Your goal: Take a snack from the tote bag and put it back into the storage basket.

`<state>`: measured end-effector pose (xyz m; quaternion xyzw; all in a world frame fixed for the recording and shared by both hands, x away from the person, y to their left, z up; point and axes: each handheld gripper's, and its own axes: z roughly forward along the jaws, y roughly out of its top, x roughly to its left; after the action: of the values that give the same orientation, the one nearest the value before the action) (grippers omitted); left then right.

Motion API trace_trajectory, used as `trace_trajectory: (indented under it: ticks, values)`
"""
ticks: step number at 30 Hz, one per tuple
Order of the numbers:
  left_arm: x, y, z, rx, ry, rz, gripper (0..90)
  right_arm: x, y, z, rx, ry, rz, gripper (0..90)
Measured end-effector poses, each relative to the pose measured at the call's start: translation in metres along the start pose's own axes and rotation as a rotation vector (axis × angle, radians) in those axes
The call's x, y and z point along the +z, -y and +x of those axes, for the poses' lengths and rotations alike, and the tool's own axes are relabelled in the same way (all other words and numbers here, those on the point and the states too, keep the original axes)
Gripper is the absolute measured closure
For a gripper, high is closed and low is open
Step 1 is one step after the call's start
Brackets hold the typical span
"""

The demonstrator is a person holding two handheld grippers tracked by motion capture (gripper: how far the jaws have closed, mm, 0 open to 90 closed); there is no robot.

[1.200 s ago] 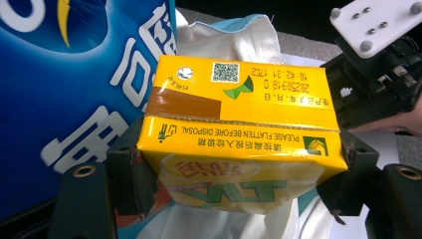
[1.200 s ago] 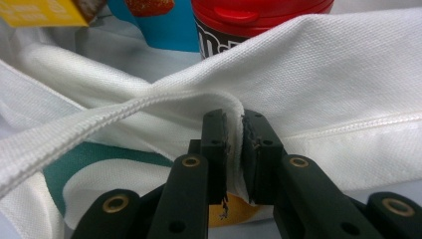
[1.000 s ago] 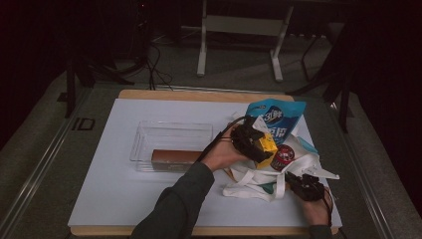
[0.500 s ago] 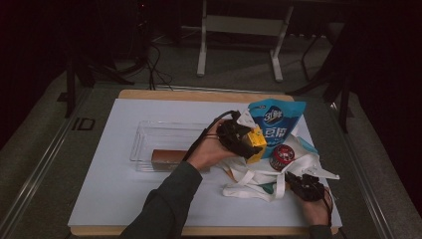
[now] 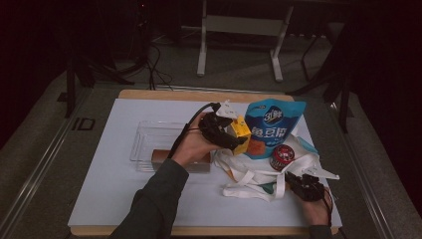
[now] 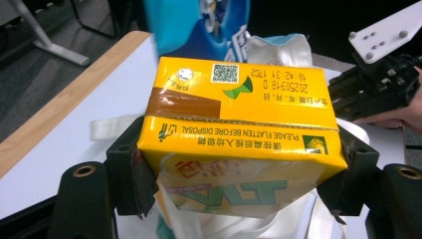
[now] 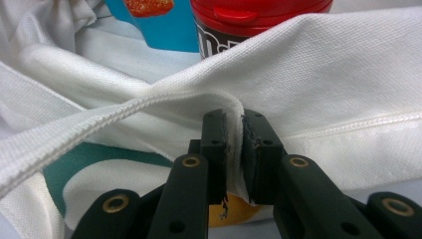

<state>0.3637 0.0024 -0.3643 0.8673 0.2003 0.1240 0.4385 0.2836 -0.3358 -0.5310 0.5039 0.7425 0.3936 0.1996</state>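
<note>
We held the left hand-held gripper (image 5: 238, 135) raised above the white-covered counter (image 5: 109, 199), its jaws spread wide and clamped on the two ends of a yellow cardboard drink carton (image 6: 239, 134). In the left gripper view the carton lay crosswise between the pads, printed top panel facing up, with no gap at either pad. In the high view the carton (image 5: 241, 134) hung just beside the upright blue plastic snack pouch (image 5: 271, 127) and over the near edge of the white canvas tote bag (image 5: 259, 174).

Our right hand-held gripper (image 5: 297, 185) sat low at the right end of the bag. Its jaws were nearly together and pinched a fold of the bag's white canvas rim (image 7: 234, 107); the cloth ran between the pads (image 7: 215, 144) and filled the narrow slit there.

A round red-lidded dark jar (image 5: 281, 157) stood in the bag's mouth, next to the pouch. To the left, a clear plastic tray (image 5: 149, 134) rested on the counter with a brown rectangular bar (image 5: 161, 156) at its near edge, partly behind our left hand (image 5: 191, 147).
</note>
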Motion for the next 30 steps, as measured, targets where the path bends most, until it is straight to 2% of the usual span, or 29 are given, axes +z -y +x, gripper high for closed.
trace_trajectory:
  ticks: [8, 23, 30]
  values:
    - [-0.014, 0.01, 0.013, -0.032, -0.055, -0.007, 29.0, 0.0, 0.0, 0.0, 0.001, 0.001, -0.001, 80.6]
    - [-0.036, 0.033, 0.035, -0.095, -0.145, 0.019, 29.0, 0.0, 0.0, 0.0, 0.005, -0.001, -0.002, 80.6]
    - [-0.053, 0.051, 0.049, -0.144, -0.212, 0.021, 29.0, 0.0, 0.001, 0.0, 0.008, 0.001, -0.003, 80.6]
